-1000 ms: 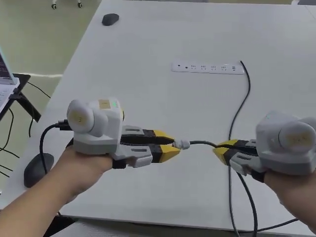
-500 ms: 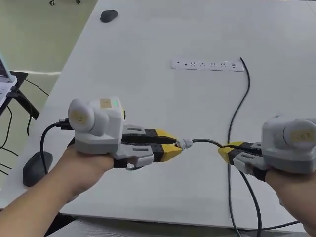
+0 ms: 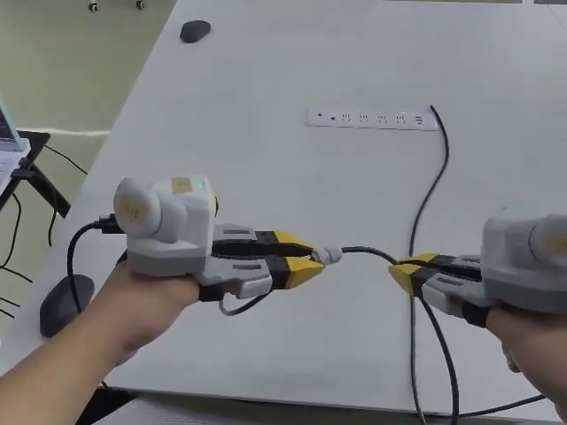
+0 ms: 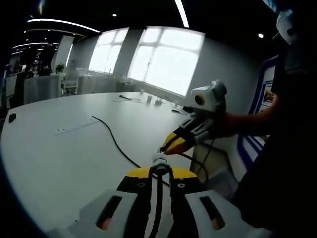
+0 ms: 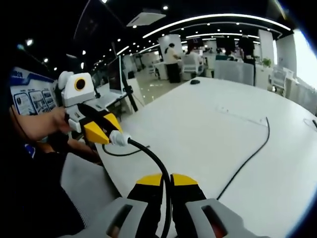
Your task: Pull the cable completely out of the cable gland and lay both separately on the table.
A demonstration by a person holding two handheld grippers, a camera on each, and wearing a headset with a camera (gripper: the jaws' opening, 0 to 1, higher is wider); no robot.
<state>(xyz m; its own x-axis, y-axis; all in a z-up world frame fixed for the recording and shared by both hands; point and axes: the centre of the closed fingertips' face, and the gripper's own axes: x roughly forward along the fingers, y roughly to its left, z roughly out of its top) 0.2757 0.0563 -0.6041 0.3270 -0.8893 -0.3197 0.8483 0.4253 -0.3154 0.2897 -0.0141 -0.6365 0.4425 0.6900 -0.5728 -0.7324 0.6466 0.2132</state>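
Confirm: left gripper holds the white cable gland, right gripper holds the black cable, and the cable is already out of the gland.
Only the last part is wrong: the right gripper view shows the cable running into the cable gland, not pulled out.

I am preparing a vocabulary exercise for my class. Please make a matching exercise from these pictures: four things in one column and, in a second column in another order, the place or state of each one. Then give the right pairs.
Things
1. cable gland
2. cable
3. power strip
4. mouse

Places or states
A. near the far left edge of the table
B. clamped at the tip of the left gripper
C. flat on the table, beyond both grippers
D. held by the right gripper, in the air

Pairs: 1-B, 2-D, 3-C, 4-A
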